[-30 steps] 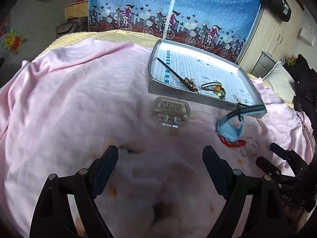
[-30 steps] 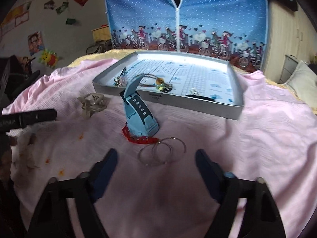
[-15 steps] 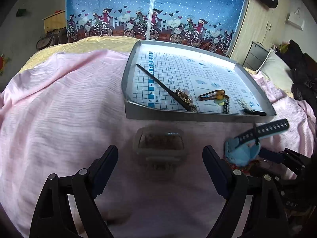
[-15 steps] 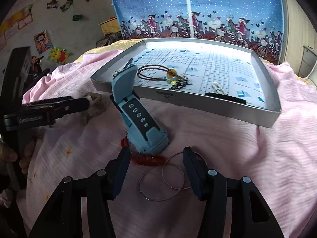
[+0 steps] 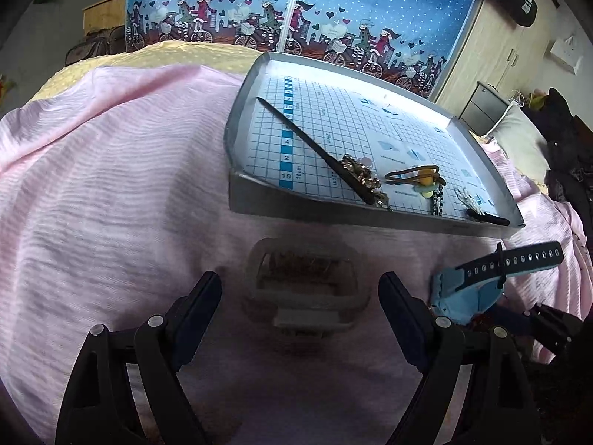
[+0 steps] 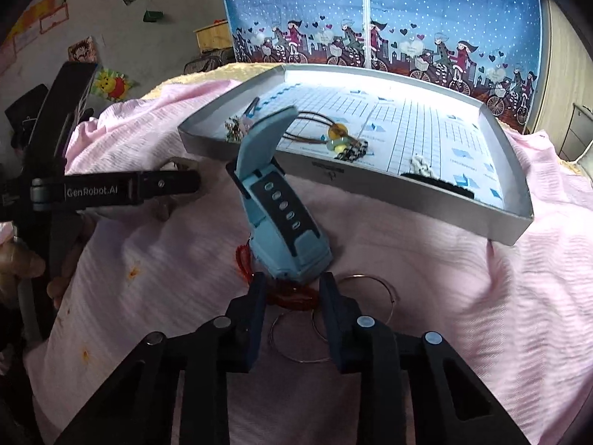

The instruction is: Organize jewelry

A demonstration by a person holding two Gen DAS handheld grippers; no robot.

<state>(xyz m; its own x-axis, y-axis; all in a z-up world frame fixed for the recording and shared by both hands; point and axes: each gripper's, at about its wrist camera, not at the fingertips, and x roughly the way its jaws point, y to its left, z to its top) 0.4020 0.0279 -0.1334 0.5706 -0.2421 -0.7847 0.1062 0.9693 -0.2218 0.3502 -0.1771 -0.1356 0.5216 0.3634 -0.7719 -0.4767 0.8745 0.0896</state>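
Nearest the right wrist camera, the right tongs (image 6: 292,289) stand narrowly apart around the lower end of the pale blue children's watch with a dark perforated strap (image 6: 281,215). Whether the pads already press on it cannot be told; they sit just beside or against its body. Under the watch lies a red corded bracelet (image 6: 292,296), and two thin silver wire hoops (image 6: 333,319) rest on the pink bedspread (image 6: 444,296) beneath and just right of the tongs.

In the left wrist view, the left tongs (image 5: 300,296) are wide apart, framing a clear plastic hair claw clip (image 5: 305,285) that lies on the bedspread between the two pads, touching neither. The watch (image 5: 478,285) sits to its right, strap raised.

Farther off, the shallow grey tray with a blue grid lining (image 5: 237,193) rests on the bed. Inside it already lie a long black hair stick with a gold cluster end (image 5: 318,152), a brown cord hair tie with yellow and green beads (image 5: 418,178), and a black hair clip with a small white ornament (image 5: 485,217), all near the front wall.

So the task looks partly done, judged from this layout: three or so pieces are in the tray, while four groups remain on the bedspread, namely the claw clip, the watch, the red bracelet and the hoops. Each of the tongs appears set to take one: left for the claw clip, right for the watch.
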